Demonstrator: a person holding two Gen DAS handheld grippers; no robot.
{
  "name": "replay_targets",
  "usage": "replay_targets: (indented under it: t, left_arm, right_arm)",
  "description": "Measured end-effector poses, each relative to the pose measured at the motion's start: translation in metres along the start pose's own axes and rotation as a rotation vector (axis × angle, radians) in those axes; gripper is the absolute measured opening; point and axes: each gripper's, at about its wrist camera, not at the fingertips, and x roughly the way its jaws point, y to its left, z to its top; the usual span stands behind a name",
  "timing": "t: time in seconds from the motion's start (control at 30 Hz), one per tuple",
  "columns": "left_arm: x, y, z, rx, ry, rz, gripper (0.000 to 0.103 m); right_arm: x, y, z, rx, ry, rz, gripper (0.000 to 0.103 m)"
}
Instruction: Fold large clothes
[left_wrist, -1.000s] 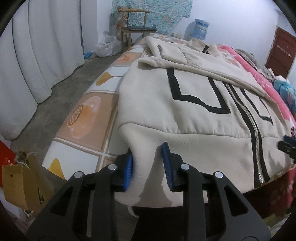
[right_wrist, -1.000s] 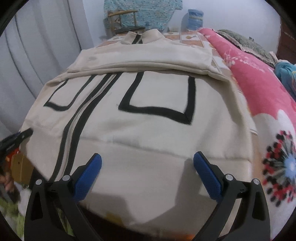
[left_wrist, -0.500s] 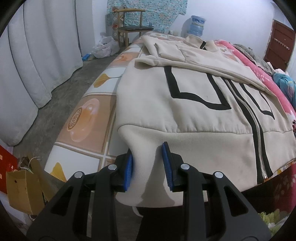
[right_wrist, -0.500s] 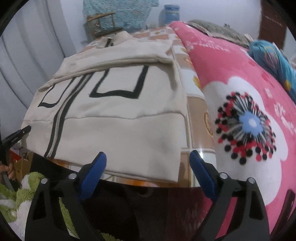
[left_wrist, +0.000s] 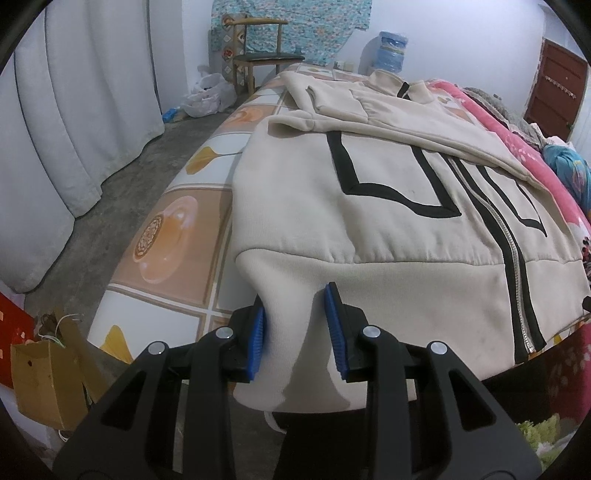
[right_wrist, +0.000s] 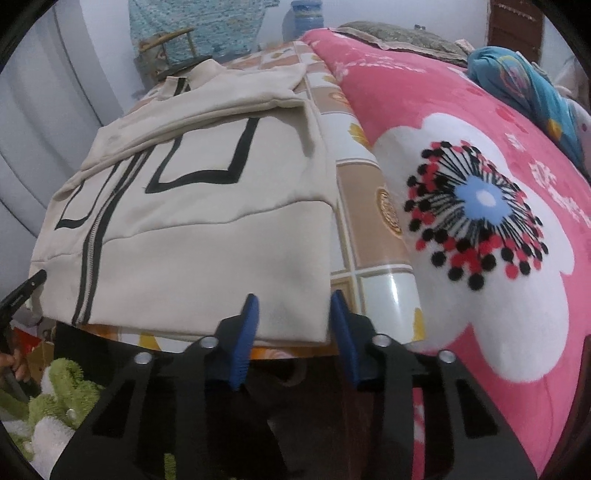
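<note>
Left tongs (left_wrist: 295, 334) narrow, pinching the jacket (left_wrist: 388, 229) hem corner. Right tongs (right_wrist: 293, 332) just closing on opposite hem corner, contact unclear. Jacket collar points away, long axis hem-to-collar.

Left gripper (left_wrist: 295, 332): pointing steeply down, blue pads (left_wrist: 258, 343) pinched on a bunched fold of cloth, black fingers part-spread. Right gripper (right_wrist: 291, 332): pointing steeply down, jaws just closing, narrowed about a corner of cloth, pads (right_wrist: 245, 334) not clearly pressing on it
</note>
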Motion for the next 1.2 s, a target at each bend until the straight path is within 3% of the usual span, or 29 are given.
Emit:
replay_targets:
  t: [0.13, 0.2, 0.77, 1.2]
  left_arm:
    - [0.0, -0.001, 0.0, 0.014, -0.004, 0.012, 0.03]
    - [-0.001, -0.003, -0.001, 0.019, -0.005, 0.021, 0.03]
    - [-0.001, -0.011, 0.001, 0.046, 0.007, 0.08, 0.03]
    - [0.0, -0.03, 0.005, 0.121, 0.04, 0.203, 0.03]
  right_arm:
    - [-0.001, 0.0, -0.002, -0.012, -0.016, -0.019, 0.018]
    - [-0.003, -0.003, -0.002, -0.005, -0.027, -0.006, 0.014]
    - [-0.001, -0.007, -0.007, -0.006, -0.06, 0.011, 0.014]
    - [-0.001, -0.011, -0.013, -0.02, -0.088, 0.041, 0.014]
